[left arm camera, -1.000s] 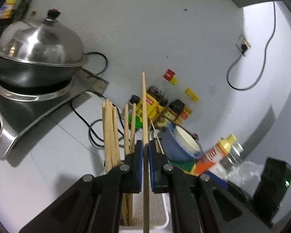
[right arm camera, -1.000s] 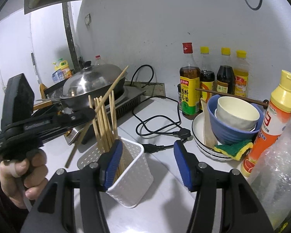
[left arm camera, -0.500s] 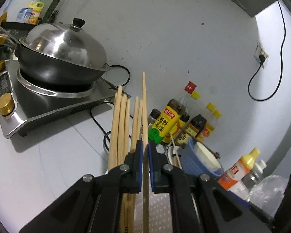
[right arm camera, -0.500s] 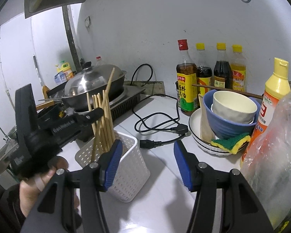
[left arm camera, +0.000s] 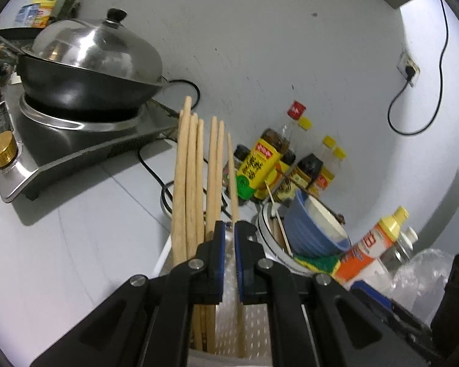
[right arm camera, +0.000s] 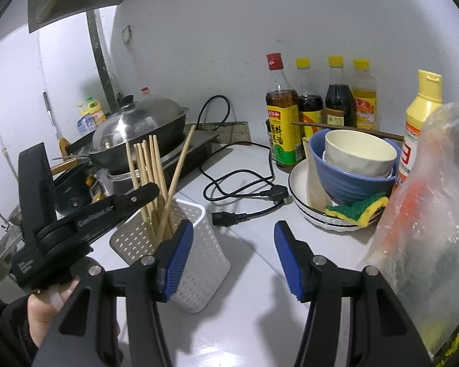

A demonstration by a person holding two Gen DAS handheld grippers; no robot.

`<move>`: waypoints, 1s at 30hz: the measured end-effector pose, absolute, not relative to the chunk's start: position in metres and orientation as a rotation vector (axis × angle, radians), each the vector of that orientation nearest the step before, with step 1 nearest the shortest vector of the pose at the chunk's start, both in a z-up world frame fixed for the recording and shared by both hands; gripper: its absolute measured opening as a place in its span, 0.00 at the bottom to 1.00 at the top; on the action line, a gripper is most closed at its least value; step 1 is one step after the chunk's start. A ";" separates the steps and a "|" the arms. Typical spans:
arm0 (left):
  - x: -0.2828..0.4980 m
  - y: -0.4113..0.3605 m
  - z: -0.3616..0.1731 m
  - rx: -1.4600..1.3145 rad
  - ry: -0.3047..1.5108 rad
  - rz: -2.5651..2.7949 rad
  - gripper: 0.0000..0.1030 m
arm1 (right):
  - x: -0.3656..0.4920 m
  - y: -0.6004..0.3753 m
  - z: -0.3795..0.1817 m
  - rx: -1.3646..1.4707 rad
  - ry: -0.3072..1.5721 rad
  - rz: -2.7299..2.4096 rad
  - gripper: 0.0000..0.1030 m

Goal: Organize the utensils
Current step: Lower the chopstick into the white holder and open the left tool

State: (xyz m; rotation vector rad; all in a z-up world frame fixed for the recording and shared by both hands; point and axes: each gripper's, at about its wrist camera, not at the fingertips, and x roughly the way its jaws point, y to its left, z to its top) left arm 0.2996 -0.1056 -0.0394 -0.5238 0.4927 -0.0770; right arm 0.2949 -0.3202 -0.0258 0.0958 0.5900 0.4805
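A white perforated holder (right arm camera: 195, 257) stands on the counter with several wooden chopsticks (right arm camera: 151, 177) upright in it. One more chopstick (right arm camera: 177, 180) leans in it, tilted right. My left gripper (left arm camera: 228, 238) hangs just above the holder (left arm camera: 229, 321); its jaws stand a narrow gap apart, and the leaning chopstick (left arm camera: 232, 183) rises through the gap, apparently loose. It also shows in the right wrist view (right arm camera: 150, 191). My right gripper (right arm camera: 232, 257) is open and empty, just right of the holder. The bundle (left arm camera: 195, 183) stands left of my left gripper.
A lidded wok (right arm camera: 143, 122) sits on a stove (left arm camera: 61, 150) at left. Sauce bottles (right arm camera: 321, 107) line the wall. A blue bowl (right arm camera: 352, 177) with a cup sits on a plate with a sponge (right arm camera: 358, 209). A black power cord (right arm camera: 244, 192) lies behind the holder. A plastic bag (right arm camera: 428, 229) is at right.
The left gripper lowered the single chopstick into the holder and its jaws parted slightly; the chopstick now leans with the others. The right gripper stayed open and drifted a little.
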 end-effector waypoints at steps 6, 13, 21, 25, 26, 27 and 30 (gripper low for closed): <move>0.288 -0.104 -0.038 -0.498 0.504 -0.099 0.06 | 0.290 -0.317 -0.026 0.104 0.596 0.474 0.51; 0.270 -0.099 -0.033 -0.480 0.507 -0.120 0.32 | 0.281 -0.314 -0.026 0.098 0.600 0.454 0.52; 0.239 -0.092 -0.024 -0.412 0.504 -0.155 0.33 | 0.265 -0.310 -0.030 0.107 0.614 0.438 0.57; 0.225 -0.086 -0.024 -0.402 0.512 -0.166 0.34 | 0.253 -0.307 -0.034 0.116 0.618 0.428 0.57; 0.220 -0.084 -0.024 -0.400 0.512 -0.167 0.35 | 0.251 -0.306 -0.035 0.118 0.619 0.425 0.57; 0.217 -0.082 -0.024 -0.398 0.512 -0.169 0.35 | 0.248 -0.305 -0.036 0.119 0.621 0.423 0.57; 0.205 -0.078 -0.023 -0.383 0.510 -0.179 0.36 | 0.240 -0.301 -0.039 0.118 0.624 0.418 0.57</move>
